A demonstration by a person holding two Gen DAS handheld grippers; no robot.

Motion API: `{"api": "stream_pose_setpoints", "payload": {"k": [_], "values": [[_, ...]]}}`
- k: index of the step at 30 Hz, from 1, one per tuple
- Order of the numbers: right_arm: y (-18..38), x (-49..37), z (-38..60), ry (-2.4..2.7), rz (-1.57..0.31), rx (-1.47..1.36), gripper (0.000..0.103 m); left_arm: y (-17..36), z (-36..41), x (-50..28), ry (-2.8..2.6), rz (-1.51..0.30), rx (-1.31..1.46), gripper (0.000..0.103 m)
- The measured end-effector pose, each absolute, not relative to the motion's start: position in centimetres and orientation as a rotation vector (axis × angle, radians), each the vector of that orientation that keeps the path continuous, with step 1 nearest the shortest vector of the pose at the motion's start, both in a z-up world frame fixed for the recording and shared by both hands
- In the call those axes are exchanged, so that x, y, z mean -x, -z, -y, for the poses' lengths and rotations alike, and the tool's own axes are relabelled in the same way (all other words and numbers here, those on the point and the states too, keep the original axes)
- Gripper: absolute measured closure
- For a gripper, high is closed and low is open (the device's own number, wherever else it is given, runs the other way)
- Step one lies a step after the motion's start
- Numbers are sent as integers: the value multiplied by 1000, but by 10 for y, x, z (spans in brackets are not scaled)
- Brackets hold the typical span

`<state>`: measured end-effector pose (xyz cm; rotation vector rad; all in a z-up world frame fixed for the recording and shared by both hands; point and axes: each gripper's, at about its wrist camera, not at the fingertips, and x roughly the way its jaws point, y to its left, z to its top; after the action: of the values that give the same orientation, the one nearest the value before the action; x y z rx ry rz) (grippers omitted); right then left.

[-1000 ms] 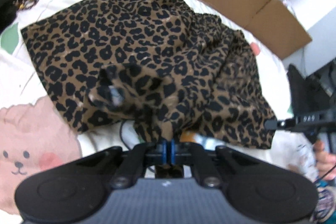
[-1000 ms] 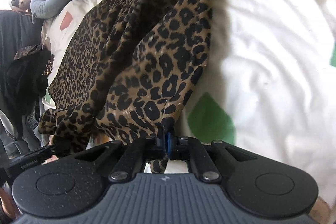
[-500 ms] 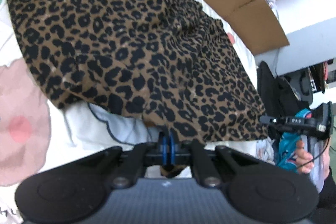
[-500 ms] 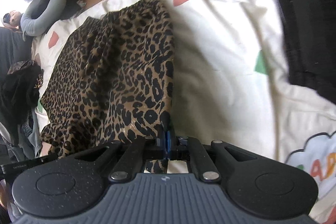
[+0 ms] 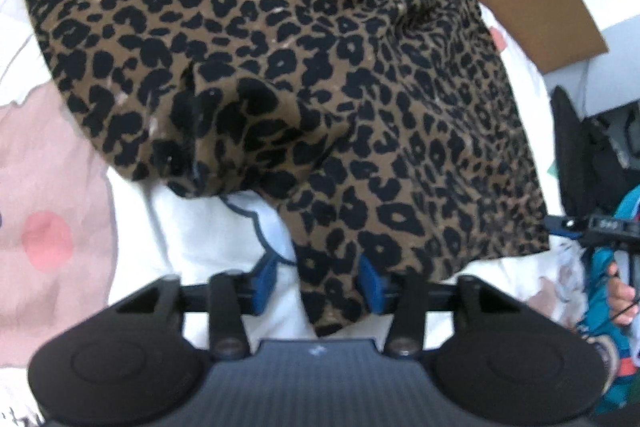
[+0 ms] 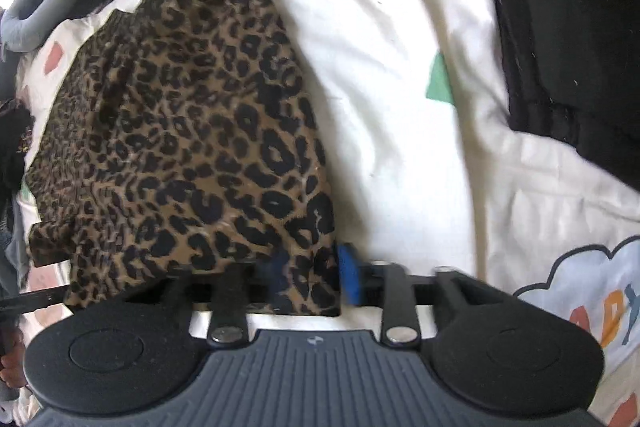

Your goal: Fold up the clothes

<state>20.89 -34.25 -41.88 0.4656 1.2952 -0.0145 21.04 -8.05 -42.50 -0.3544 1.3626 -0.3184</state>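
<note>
Left wrist: one leopard-print garment (image 5: 304,75) between both spread grippers, left gripper (image 5: 318,277), right gripper (image 6: 308,277).

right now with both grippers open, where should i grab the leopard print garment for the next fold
Probably the two near corners of the leopard print garment. It lies flat on the white printed sheet with its near hem between each open gripper's fingers. Come in low from the near side: right gripper on the straight right corner, left gripper on the hanging flap.

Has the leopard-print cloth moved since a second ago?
Yes. The brown leopard-print cloth has come down flat on the white patterned bedsheet, and both claws, left and right, have opened.
</note>
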Motion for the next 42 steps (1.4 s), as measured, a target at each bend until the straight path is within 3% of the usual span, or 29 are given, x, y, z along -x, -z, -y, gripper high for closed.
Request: {"api": "stream_pose_setpoints", "payload": {"k": [8,9,11,12,13,17,27,38,42], "values": [[442,-208,345,23,-1291,-484,55,439,84,-210,298,-1382,364,49],[442,-208,341,18,-1294,-470,59,439,86,-210,295,-1386,357,54],[442,-209,334,2,-1304,-448,84,441,87,-209,300,-1409,348,73],[442,-209,331,-5,-1308,-439,101,443,88,-209,304,-1425,355,91],[440,-208,329,2,-1305,-427,101,445,89,-209,307,-1440,368,96],[428,-203,330,41,-1276,-389,102,440,93,-208,316,-1449,356,99],[382,-207,342,130,-1177,-413,103,419,99,-203,417,-1464,400,100],[337,-204,346,146,-1110,-454,103,388,44,-189,503,-1446,494,100],[354,-205,347,172,-1136,-462,103,411,41,-186,489,-1479,467,100]]}}
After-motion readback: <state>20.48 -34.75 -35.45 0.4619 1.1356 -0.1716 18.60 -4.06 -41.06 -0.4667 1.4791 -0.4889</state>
